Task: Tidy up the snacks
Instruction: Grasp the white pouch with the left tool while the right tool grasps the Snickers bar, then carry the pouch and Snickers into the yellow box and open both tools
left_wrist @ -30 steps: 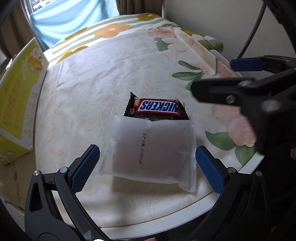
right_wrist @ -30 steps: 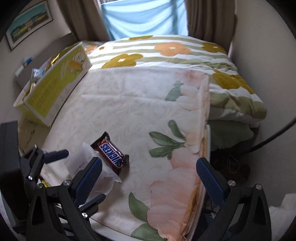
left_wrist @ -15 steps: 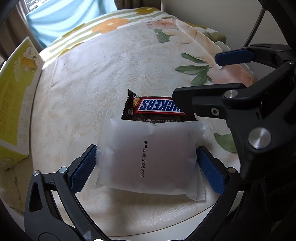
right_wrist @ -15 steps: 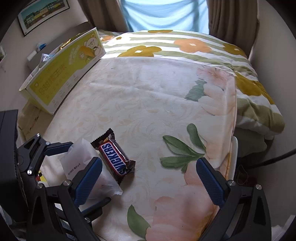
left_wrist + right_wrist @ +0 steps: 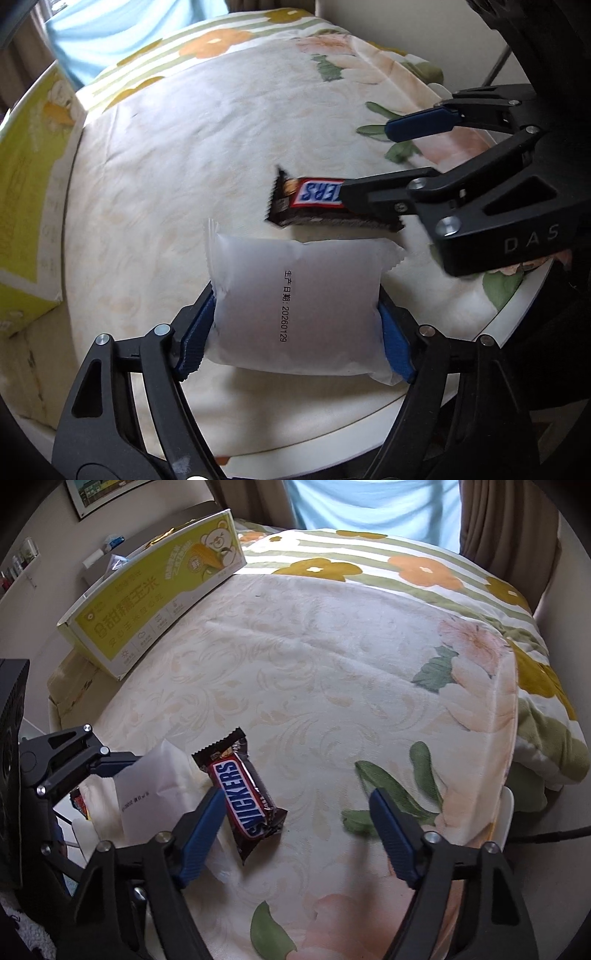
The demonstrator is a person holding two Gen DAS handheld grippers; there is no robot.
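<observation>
Closing had just occurred: the left gripper (image 5: 295,328) was clamped on the white snack pouch (image 5: 299,306) near the bed's near edge; the right gripper (image 5: 295,834), half-open and empty, straddled the Snickers bar (image 5: 243,801) beside it.

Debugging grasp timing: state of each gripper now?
Left gripper: just closed onto the white frosted plastic snack packet.
Right gripper: open, closing, nothing gripped; brown Snickers bar between its jaws.
</observation>
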